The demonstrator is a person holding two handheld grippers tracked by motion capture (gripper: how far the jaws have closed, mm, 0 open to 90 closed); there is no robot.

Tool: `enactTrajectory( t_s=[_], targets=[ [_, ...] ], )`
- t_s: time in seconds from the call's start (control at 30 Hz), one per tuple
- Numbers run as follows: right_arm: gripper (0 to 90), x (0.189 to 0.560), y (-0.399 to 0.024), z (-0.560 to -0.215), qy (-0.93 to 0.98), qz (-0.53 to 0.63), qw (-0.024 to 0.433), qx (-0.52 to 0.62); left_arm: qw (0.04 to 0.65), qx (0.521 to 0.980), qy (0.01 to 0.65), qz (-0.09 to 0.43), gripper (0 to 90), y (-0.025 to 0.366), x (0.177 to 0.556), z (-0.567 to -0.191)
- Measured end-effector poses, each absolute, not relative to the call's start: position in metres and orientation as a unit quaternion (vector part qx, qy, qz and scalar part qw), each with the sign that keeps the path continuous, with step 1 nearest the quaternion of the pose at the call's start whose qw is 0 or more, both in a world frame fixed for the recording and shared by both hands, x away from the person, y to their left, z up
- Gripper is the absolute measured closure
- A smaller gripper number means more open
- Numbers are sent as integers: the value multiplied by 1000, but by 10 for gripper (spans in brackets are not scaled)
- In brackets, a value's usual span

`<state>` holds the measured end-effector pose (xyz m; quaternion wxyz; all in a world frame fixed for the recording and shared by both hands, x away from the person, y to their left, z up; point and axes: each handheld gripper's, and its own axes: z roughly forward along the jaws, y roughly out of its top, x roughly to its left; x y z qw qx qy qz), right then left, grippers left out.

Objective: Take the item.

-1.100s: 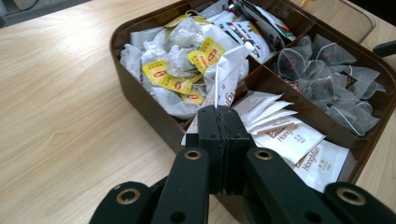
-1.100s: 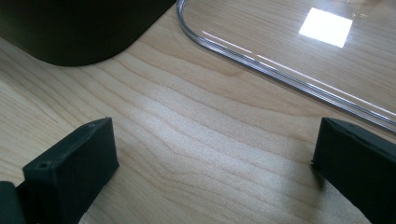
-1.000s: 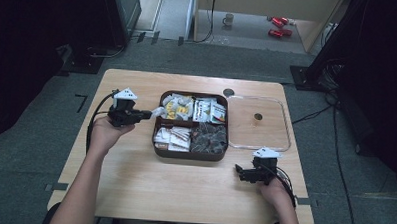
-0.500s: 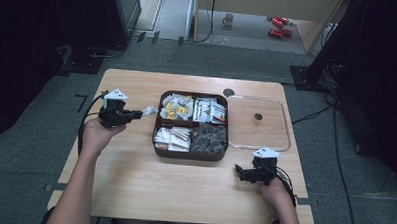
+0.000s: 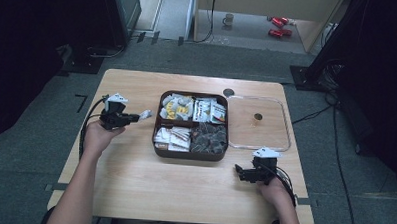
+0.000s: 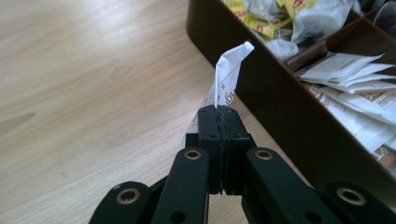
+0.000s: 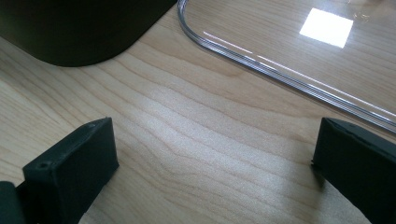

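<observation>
left gripper (image 6: 219, 112): jaws pinched on a white sachet (image 6: 229, 70), held just beside the brown compartment tray (image 5: 185, 154). right gripper (image 7: 210, 158): jaws wide, low over the wooden table (image 5: 134, 175), near a clear lid (image 5: 280, 145).

Wooden table (image 5: 134, 180) carries brown divided tray (image 5: 158, 140); clear lid (image 5: 285, 140).

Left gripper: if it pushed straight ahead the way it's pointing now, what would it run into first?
Probably the dark outer wall of the compartment tray. The left gripper, shut on a white packet, points toward the tray's left side, and the packet's tip would touch first. Depth is hard to judge.
</observation>
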<state>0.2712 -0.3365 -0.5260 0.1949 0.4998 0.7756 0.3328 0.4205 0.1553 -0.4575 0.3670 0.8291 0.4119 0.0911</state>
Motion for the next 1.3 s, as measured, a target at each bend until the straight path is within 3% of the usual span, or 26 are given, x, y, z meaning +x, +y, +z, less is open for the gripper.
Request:
enactTrajectory(
  t_s=[0.77, 1.3],
  targets=[
    [0, 272, -336, -526, 776, 333, 194, 500, 336, 835, 430, 70, 891, 145, 426, -494],
    [0, 272, -336, -526, 775, 333, 194, 500, 358, 824, 430, 90, 635, 154, 416, -482]
  ],
)
